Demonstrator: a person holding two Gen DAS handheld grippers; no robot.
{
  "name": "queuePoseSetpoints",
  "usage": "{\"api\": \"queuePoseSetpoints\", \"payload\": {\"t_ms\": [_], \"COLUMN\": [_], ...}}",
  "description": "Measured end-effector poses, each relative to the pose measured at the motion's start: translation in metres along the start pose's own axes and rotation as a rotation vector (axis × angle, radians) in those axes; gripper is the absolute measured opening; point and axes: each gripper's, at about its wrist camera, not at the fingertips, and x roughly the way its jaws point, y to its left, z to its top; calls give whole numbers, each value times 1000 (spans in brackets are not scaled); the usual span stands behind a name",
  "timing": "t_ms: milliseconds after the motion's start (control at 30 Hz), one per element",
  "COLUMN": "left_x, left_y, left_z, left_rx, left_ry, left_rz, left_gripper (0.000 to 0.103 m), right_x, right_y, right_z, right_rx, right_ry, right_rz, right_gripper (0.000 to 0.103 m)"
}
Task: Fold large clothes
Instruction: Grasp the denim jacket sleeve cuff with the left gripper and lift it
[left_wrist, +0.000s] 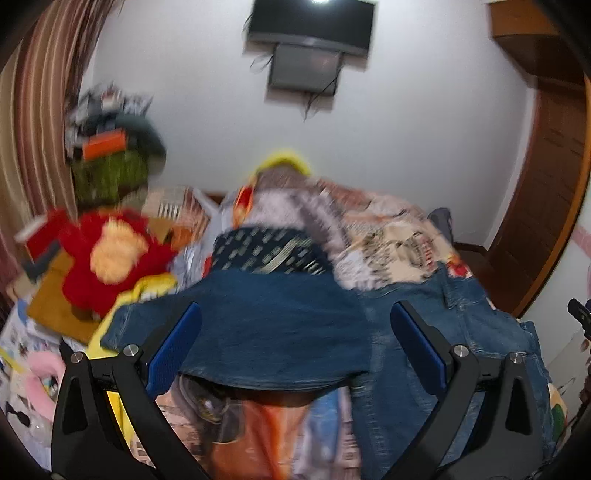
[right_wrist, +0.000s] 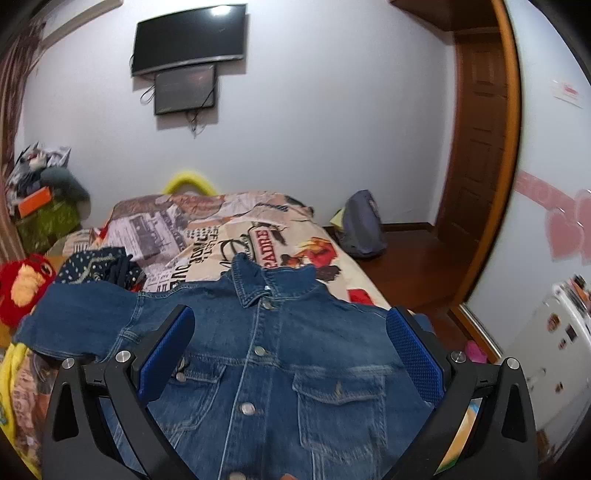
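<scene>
A blue denim jacket (right_wrist: 258, 354) lies front-up on the bed (right_wrist: 258, 229), buttoned, collar toward the far wall, one sleeve (left_wrist: 236, 332) stretched sideways. Left gripper (left_wrist: 295, 343) and right gripper (right_wrist: 290, 347) hover over it, fingers spread, holding nothing. Its hem is cut off; the left view is blurred.

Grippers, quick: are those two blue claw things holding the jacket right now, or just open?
Left gripper: open, holding nothing, over the jacket sleeve.
Right gripper: open, holding nothing, over the jacket's front.

Both wrist views face the denim jacket (right_wrist: 280, 354) closely, sharing the bed (right_wrist: 258, 229).
</scene>
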Motion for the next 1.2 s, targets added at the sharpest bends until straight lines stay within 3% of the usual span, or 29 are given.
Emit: {"api": "queuePoseSetpoints", "payload": {"t_ms": [67, 167, 267, 333, 467, 700, 867, 967, 1033, 1133, 1200], "left_x": [23, 54, 76, 87, 114, 130, 147, 159, 166, 166, 160], "left_y": [36, 79, 109, 125, 167, 211, 233, 244, 250, 259, 251], "left_z": [-6, -19, -36, -49, -76, -89, -80, -71, -67, -65, -54], "left_rx": [-75, -192, -248, -299, -473, -646, -671, -635, -610, -626, -570], "left_ry": [70, 184, 261, 307, 393, 332, 277, 275, 299, 315, 311], "left_rz": [-5, -26, 41, 59, -40, -105, -66, -1, 58, 104, 165], "left_gripper": [103, 103, 103, 101, 90, 90, 82, 62, 38, 20, 11], "right_x": [19, 49, 77, 91, 116, 129, 137, 134, 129, 118, 111], "right_y": [4, 11, 22, 29, 43, 47, 50, 50, 52, 55, 57], "right_z": [3, -1, -15, -22, -34, -39, -44, -42, -40, -36, -34], "right_rx": [-13, -25, -7, -22, -76, -111, -113, -125, -142, -182, -206], "right_ry": [35, 137, 246, 297, 394, 434, 456, 448, 432, 399, 382], "right_rz": [34, 153, 224, 231, 215, 185, 158, 134, 119, 101, 94], "right_gripper": [103, 103, 103, 103, 103, 103, 103, 103, 103, 103, 103]}}
